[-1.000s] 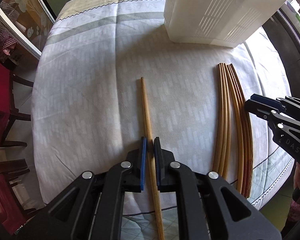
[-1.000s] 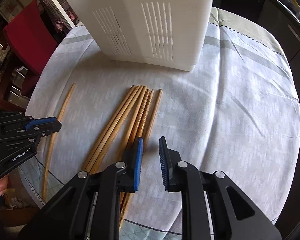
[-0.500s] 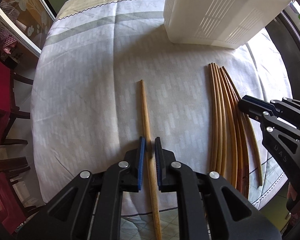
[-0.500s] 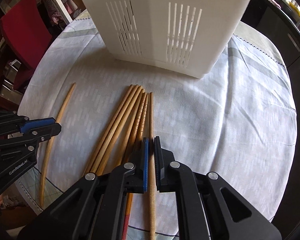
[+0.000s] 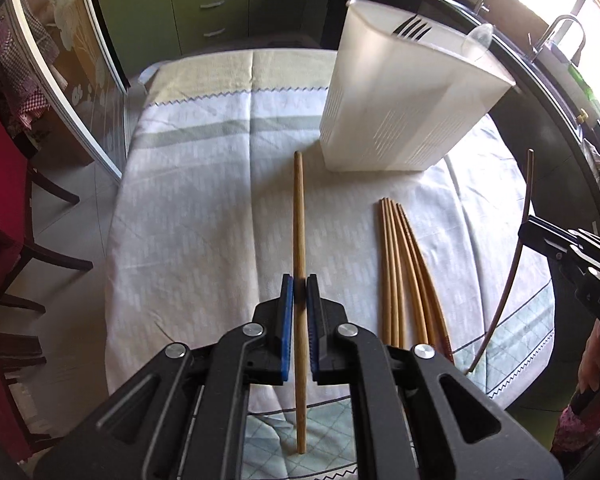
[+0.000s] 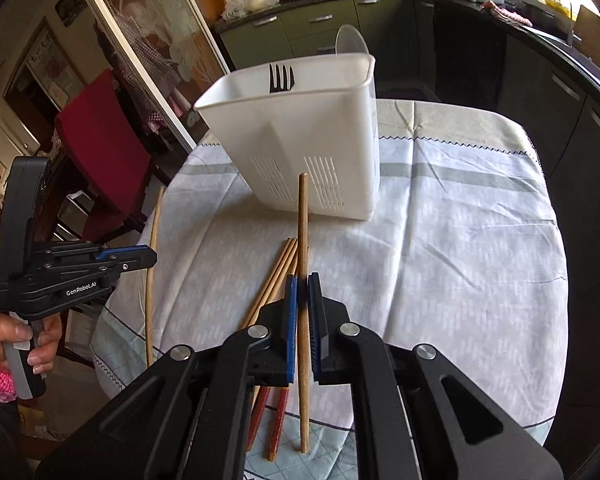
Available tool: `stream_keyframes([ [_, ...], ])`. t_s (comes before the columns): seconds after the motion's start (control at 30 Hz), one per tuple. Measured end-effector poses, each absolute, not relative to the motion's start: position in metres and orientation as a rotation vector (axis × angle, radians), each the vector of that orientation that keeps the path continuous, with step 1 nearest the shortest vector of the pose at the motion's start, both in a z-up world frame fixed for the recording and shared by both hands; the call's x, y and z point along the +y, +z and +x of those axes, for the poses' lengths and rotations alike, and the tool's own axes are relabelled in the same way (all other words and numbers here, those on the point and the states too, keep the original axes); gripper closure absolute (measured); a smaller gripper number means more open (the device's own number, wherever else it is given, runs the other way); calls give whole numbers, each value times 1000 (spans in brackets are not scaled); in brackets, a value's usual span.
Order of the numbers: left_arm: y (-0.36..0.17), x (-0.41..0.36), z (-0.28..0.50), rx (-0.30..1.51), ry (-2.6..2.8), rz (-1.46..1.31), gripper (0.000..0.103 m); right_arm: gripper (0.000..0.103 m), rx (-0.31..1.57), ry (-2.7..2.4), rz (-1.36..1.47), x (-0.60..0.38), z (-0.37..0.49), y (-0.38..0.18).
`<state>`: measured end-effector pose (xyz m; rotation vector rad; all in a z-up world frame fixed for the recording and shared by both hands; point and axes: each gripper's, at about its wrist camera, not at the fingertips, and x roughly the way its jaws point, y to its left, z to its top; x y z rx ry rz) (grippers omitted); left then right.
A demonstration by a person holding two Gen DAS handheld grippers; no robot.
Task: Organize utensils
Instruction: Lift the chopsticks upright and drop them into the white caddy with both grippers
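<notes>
My left gripper [image 5: 299,280] is shut on a wooden chopstick [image 5: 299,216] and holds it above the table. My right gripper [image 6: 302,280] is shut on another wooden chopstick [image 6: 303,216], also lifted. Each held chopstick also shows in the other view, the right one [image 5: 529,184] and the left one [image 6: 153,240]. Several more chopsticks [image 5: 400,264] lie in a bundle on the tablecloth, also in the right wrist view [image 6: 278,272]. The white slotted utensil holder [image 5: 400,112] stands behind them, with a black fork [image 6: 281,77] and a clear spoon [image 6: 350,42] inside.
The round table has a white and grey tablecloth [image 5: 204,208]. A red chair [image 6: 104,152] stands at its left. Green kitchen cabinets [image 6: 324,24] and a dark counter run behind. The left gripper's body [image 6: 60,276] is at the table's left edge.
Both grippers have lifted their chopsticks off the table and tilted up, bringing the holder's open top into view. The right gripper closed on its chopstick one second ago.
</notes>
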<state>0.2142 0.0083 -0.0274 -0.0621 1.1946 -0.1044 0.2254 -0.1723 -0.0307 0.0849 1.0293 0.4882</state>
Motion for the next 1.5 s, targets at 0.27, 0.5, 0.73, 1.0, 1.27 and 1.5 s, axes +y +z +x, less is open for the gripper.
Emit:
stream_keyframes([
  [0.27,13,-2,170,1010,-129,6,96,97,922,488,90,-197,186,-5],
  [0.5,28,-8,150,953,-154,34,96,97,890,489,111,-208,176,-1],
  [0.73,30,-9,148,954,-182,15,97,97,877,502,105,-205,174,6],
  [1.0,38,-11,150,927,-199,12,97,97,865,515,106,-205,178,12],
  [1.27,67,-16,156,869,-224,4,97,97,813,527,118,-208,184,40],
  [1.5,126,-26,170,762,-255,-8,97,97,743,533,143,-214,203,95],
])
